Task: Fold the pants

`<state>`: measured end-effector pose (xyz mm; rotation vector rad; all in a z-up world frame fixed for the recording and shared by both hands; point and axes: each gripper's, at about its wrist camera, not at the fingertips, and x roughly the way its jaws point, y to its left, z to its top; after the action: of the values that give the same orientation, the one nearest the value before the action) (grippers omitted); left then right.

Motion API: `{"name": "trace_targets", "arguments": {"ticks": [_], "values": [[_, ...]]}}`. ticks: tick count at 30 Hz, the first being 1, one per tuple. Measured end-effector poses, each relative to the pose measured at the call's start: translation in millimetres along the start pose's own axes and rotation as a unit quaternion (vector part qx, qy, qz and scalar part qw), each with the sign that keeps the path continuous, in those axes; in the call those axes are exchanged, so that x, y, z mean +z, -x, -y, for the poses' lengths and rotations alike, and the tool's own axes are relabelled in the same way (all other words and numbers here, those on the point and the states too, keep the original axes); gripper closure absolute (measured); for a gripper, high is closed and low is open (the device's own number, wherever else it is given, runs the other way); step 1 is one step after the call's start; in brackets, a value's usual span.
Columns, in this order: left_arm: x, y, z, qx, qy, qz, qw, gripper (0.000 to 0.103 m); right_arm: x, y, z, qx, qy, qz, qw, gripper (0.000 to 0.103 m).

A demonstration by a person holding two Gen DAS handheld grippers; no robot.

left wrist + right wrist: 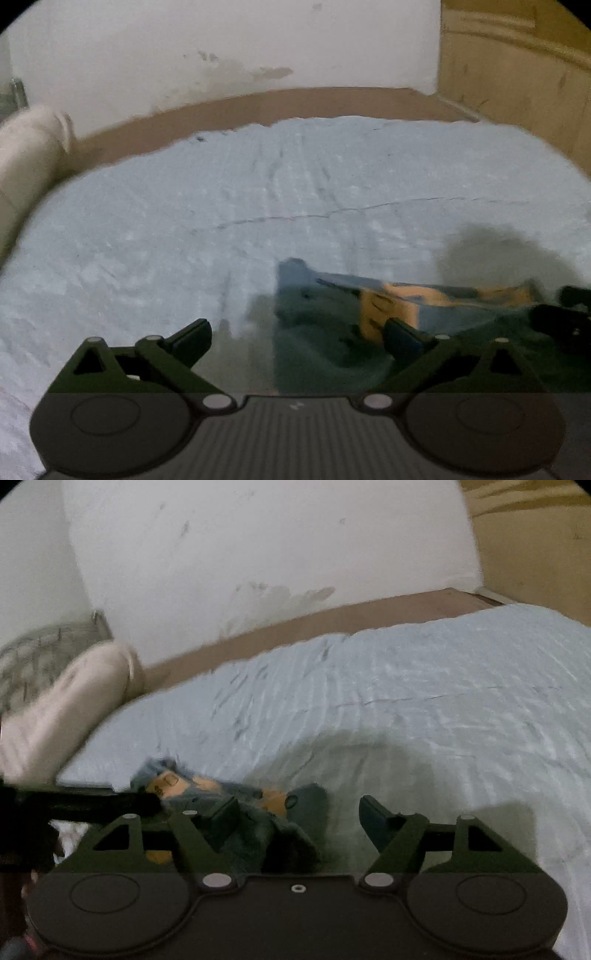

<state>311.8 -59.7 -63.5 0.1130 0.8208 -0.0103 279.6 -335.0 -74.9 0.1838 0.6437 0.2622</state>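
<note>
pants (325,332) bunched at 5 o'clock on the bed sheet (258,221), near its edge. my left gripper (295,338) and right gripper (299,812) both gape, holding nothing. risk: i pinch 1 layer or the sheet, fold goes crooked.

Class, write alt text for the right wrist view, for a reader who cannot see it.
An open right gripper hovers over crumpled dark teal pants with orange patches, lying on a pale blue bedsheet. The left gripper reaches in from the left edge; a cream bolster lies against a white wall behind.
</note>
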Motion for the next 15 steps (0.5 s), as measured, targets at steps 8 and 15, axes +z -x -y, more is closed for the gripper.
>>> {"name": "trace_targets", "arguments": {"ticks": [8,15], "values": [[-7.5,5.3,-28.6,-0.032,0.079,0.005,0.9964,0.002,-6.6,-4.1,9.8,-0.081,-0.021,0.027,0.996,0.027],[-36.5,31.9,-40.0,-0.077,0.103,-0.006,0.9916,0.001,-28.1,23.7,-2.1,-0.036,-0.025,0.029,0.999,0.015]]}}
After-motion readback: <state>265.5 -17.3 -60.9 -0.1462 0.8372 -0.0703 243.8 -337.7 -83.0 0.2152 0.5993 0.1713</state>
